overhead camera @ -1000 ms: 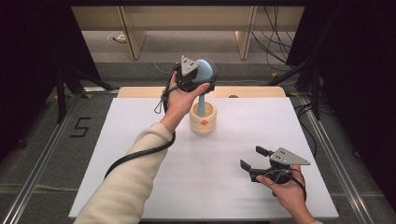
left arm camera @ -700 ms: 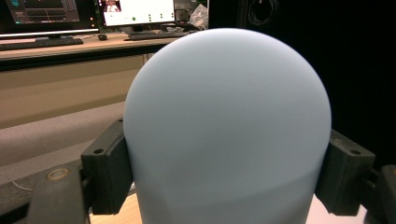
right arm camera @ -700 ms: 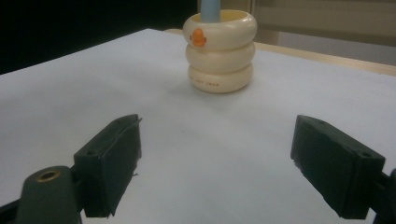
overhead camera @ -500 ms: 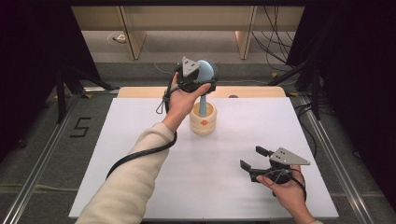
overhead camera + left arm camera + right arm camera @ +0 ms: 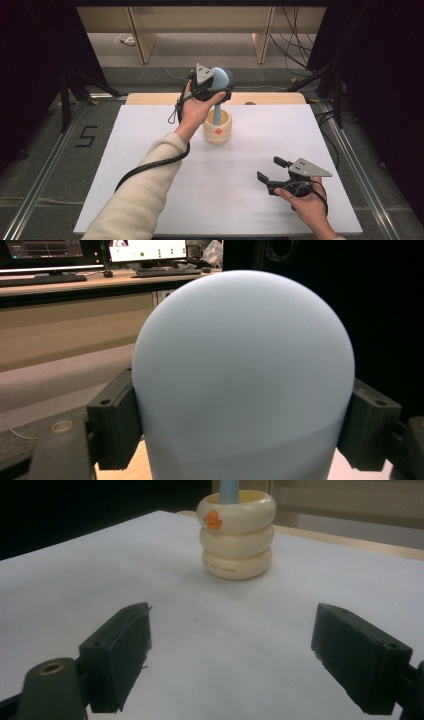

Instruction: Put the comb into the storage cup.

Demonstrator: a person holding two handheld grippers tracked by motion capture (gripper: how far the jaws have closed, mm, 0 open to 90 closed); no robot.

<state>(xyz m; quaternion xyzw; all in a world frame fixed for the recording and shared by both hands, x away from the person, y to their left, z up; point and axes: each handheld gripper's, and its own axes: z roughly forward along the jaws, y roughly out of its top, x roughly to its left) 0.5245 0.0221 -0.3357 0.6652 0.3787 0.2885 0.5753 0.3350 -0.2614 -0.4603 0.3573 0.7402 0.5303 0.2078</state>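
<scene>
Cream cup (image 5: pixel 217 131) holds blue brush (image 5: pixel 220 80), clamped by left hand-held gripper (image 5: pixel 212 90)

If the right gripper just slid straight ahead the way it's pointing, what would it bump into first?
Probably the cream ringed holder with the orange mark, where the blue brush stands. In the right gripper view it sits ahead of the open right gripper, slightly left of centre, with bare white table between. It might just brush past.
</scene>
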